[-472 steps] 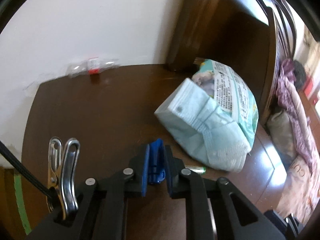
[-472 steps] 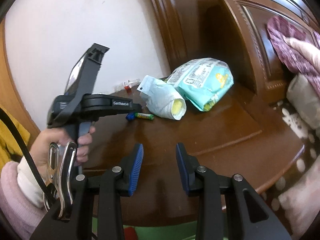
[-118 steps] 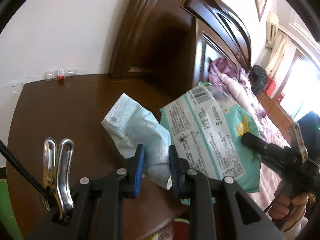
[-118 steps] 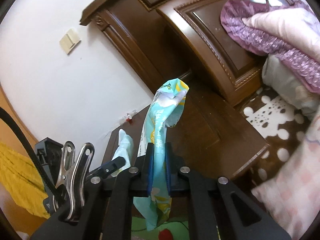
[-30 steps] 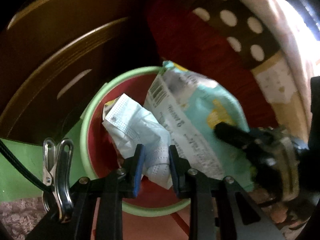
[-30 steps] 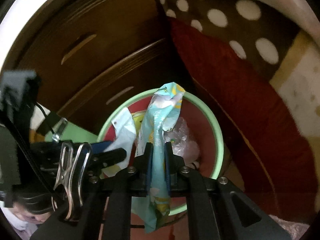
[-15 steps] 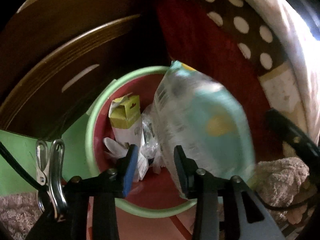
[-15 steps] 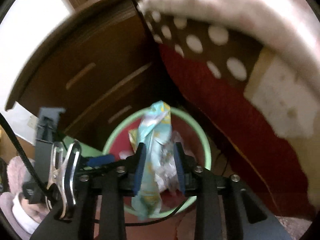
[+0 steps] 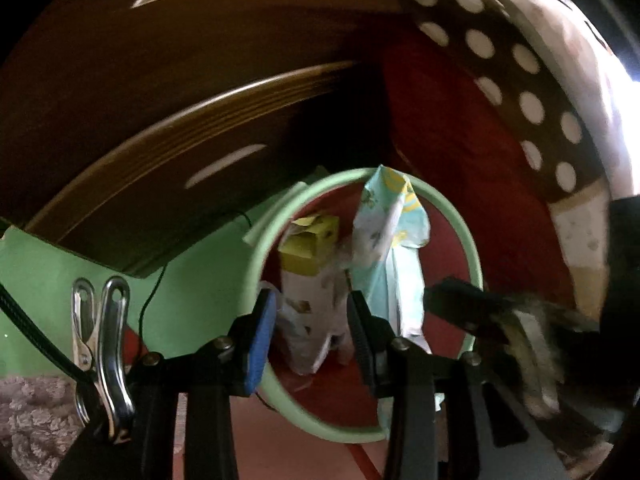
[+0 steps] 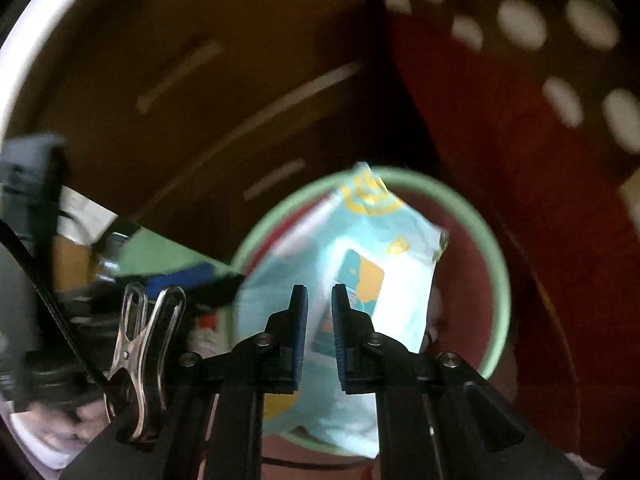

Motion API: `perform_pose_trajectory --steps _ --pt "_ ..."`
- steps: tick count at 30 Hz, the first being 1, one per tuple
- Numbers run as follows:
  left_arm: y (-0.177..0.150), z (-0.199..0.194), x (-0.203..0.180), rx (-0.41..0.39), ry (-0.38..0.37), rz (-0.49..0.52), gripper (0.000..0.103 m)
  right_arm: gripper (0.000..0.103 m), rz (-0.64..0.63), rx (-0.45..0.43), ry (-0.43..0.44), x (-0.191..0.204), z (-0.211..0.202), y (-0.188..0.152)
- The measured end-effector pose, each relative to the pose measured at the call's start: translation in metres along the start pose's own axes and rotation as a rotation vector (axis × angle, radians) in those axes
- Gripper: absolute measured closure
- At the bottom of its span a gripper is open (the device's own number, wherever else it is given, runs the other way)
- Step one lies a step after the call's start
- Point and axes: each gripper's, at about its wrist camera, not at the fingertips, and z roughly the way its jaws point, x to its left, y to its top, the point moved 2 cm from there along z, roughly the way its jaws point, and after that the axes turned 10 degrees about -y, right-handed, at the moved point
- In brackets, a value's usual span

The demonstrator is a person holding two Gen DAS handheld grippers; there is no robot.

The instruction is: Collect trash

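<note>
In the left wrist view the left tongs (image 9: pixel 310 330) stand apart and empty above the round green-rimmed waste bin (image 9: pixel 466 236), where the crinkly pale-blue plastic packet (image 9: pixel 394 240) stands beside a yellow-topped carton (image 9: pixel 308 246). In the right wrist view the right tongs (image 10: pixel 319 334) have just been closing, jaws a little apart with nothing pinched, the packet beyond them over the bin; best to lift both tongs straight up, clear of the rim.

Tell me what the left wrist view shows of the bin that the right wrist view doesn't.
Left wrist only: a yellow-topped carton standing inside the bin, the left tool open with nothing between its pads, and the right tool's tip at the right edge. Right wrist only: the broad printed face of the blue wrapper, the right tool whose jaws have just been closing, the wrapper behind them, no grip visible. Both: the green-rimmed bin and the wrapper standing in it.
</note>
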Motion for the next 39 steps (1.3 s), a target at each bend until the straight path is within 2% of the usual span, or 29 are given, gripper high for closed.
perform_pose_trajectory --steps 4,9,14,21,27,33,39 --pt "0.000 0.002 0.006 0.012 -0.004 -0.020 0.065 0.089 0.067 0.105 -0.006 -0.005 0.037 -0.001" --pt "0.002 0.006 0.009 0.008 0.010 -0.028 0.065 0.089 0.080 0.167 -0.032 -0.003 0.067 -0.006" --pt "0.000 0.014 0.012 0.020 -0.002 -0.051 0.065 0.089 0.062 0.251 -0.116 -0.002 0.098 -0.014" --pt "-0.003 0.020 0.007 0.031 -0.007 -0.045 0.065 0.089 0.025 0.272 -0.137 0.013 0.129 -0.005" --pt "-0.004 0.020 0.004 0.026 0.017 -0.012 0.065 0.088 0.055 0.337 -0.147 0.008 0.156 -0.001" --pt "-0.004 0.012 -0.003 0.009 0.018 0.017 0.065 0.081 0.083 0.334 -0.139 0.002 0.135 0.006" --pt "-0.010 -0.010 -0.020 -0.024 0.030 0.066 0.065 0.077 0.086 0.264 -0.125 -0.005 0.072 0.012"
